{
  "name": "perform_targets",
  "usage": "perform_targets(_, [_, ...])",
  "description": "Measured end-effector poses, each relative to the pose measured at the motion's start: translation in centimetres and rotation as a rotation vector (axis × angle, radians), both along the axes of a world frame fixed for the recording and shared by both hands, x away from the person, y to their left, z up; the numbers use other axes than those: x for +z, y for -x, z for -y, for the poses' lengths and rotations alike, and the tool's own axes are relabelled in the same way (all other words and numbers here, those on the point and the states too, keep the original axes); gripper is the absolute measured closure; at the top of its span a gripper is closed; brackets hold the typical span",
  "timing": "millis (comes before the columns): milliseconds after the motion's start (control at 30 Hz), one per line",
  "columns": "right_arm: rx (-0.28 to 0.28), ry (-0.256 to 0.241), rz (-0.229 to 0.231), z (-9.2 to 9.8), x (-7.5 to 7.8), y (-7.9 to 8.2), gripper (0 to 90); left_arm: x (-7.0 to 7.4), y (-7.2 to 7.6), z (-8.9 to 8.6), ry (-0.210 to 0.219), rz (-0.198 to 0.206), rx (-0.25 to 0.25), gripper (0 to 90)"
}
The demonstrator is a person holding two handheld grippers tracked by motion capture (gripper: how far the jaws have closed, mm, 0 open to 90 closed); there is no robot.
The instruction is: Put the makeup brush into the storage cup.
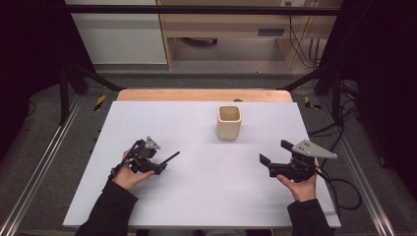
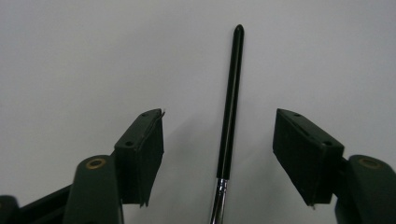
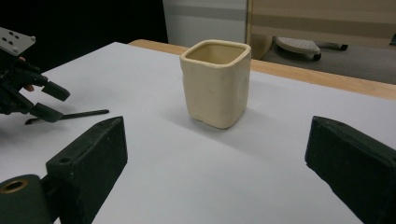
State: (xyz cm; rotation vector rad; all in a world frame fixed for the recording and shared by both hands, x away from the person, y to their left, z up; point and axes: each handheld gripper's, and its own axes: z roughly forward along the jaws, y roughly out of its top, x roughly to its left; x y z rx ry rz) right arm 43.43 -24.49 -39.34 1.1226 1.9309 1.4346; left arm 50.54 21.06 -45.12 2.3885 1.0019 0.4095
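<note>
Left gripper (image 1: 164, 164) hangs wide open over paintbrush (image 2: 229, 112), black handle lying flat on white table (image 1: 196, 196) between jaws, untouched. Right gripper (image 1: 273, 158) also gapes wide, empty, aimed at cream square cup (image 3: 215, 84) standing upright mid-table, well apart from brush. I judge pickup step in hand: next I lower left jaws, close on handle, then carry brush toward cup.

Even overhead light, dim dark surroundings, soft shadows, and near claw edges slightly blurred.
</note>
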Motion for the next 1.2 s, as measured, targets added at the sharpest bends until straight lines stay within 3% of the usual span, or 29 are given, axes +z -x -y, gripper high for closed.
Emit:
perform_targets(267, [0.001, 0.001, -0.001, -0.01, 0.0, 0.0, 6.0, -0.61, -0.13, 0.28, -0.027, -0.029, -0.023, 46.9])
perform_targets(533, [0.003, 0.002, -0.001, 0.02, 0.01, 0.0, 5.9, -0.64, -0.16, 0.3, -0.015, -0.059, -0.03, 57.2])
perform_targets(1200, [0.002, 0.0, -0.003, -0.01, 0.01, 0.0, 5.9, -0.46, -0.22, 0.23, -0.015, -0.089, 0.012, 76.5])
